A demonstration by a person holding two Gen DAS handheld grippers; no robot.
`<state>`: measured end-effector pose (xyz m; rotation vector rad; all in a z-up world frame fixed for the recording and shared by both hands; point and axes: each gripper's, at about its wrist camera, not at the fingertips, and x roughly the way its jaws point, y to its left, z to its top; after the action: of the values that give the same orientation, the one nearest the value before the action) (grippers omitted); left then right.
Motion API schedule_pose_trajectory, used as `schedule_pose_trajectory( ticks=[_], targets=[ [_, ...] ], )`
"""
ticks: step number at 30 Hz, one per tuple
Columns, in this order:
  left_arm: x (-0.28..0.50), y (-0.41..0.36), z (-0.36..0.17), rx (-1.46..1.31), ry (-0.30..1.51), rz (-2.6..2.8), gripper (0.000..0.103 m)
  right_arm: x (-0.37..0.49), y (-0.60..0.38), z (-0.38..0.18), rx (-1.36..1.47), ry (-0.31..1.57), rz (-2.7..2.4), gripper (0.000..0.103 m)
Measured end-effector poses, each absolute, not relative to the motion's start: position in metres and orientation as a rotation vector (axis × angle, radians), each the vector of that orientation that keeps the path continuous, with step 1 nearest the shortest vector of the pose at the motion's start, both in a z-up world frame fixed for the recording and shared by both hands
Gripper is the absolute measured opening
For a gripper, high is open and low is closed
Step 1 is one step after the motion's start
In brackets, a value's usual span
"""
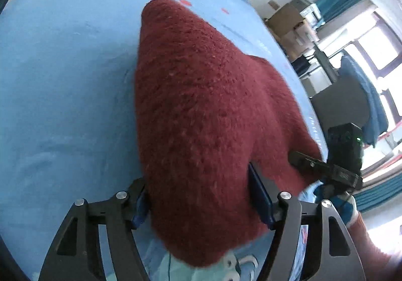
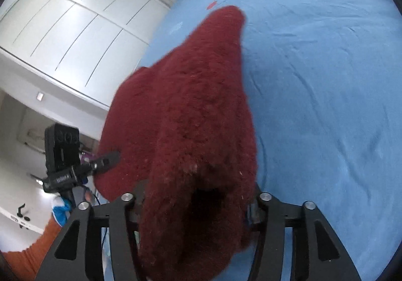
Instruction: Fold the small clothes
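left wrist view first: i see my left gripper (image 1: pixel 198 195) with a thick bunch of the dark red knitted garment (image 1: pixel 201 110) filling the space between its jaws. the blue pads sit against the wool on both sides, so i read it as a grip on the cloth at a middling width, not wide apart. from there the garment stretches forward and away to a rounded tip, lifted over the light blue bedsheet (image 1: pixel 62 80). at the right edge of this view the right gripper (image 1: pixel 301 160) shows as a dark finger laid against the garment's far corner, with its black camera block above it and a gloved hand below.

in the right wrist view the right gripper (image 2: pixel 198 203) has the same kind of hold: the red garment (image 2: pixel 191 110) is bunched between its two black fingers and bulges over them toward the lens, hiding most of the pads. the jaws are partly closed around that wad. the cloth runs forward to a narrow end over the bedsheet (image 2: pixel 326 80), which is wrinkled and carries a few small red marks. on the left the left gripper (image 2: pixel 105 160) bites the garment's other corner, so the piece hangs stretched between my two tools. behind it stand white wardrobe doors (image 2: pixel 62 37), and an orange sleeve (image 2: pixel 30 255) shows at the lower left.
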<state>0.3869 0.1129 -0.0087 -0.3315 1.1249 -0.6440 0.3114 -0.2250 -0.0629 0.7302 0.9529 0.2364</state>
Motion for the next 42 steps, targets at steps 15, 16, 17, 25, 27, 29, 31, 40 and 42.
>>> schedule_pose_trajectory(
  ticks=[15,16,17,25,27,29,31,40,42],
  targets=[
    [0.354,0.102,-0.020,-0.204,1.097,-0.532,0.075,0.294,-0.234,-0.049,0.586,1.019,0.053,0.059],
    [0.350,0.103,-0.015,-0.193,1.087,-0.526,0.075,0.293,-0.230,-0.047,0.573,1.019,0.044,0.060],
    [0.346,0.105,-0.013,-0.189,1.083,-0.524,0.075,0.294,-0.229,-0.046,0.559,1.020,0.036,0.060],
    [0.338,0.087,-0.007,-0.206,1.075,-0.468,0.075,0.284,-0.225,-0.032,0.559,1.016,-0.060,0.060],
    [0.328,0.089,0.000,-0.195,1.064,-0.460,0.075,0.281,-0.221,-0.025,0.543,1.016,-0.084,0.060],
    [0.323,0.090,0.005,-0.182,1.051,-0.451,0.075,0.271,-0.220,-0.018,0.530,1.015,-0.105,0.060],
    [0.313,0.097,0.013,-0.168,1.035,-0.436,0.075,0.263,-0.216,-0.011,0.510,1.022,-0.130,0.060],
    [0.261,0.098,0.034,-0.129,0.975,-0.356,0.075,0.222,-0.200,0.014,0.497,1.020,-0.200,0.060],
    [0.246,0.100,0.039,-0.119,0.958,-0.338,0.075,0.209,-0.192,0.024,0.492,0.997,-0.198,0.061]
  ],
)
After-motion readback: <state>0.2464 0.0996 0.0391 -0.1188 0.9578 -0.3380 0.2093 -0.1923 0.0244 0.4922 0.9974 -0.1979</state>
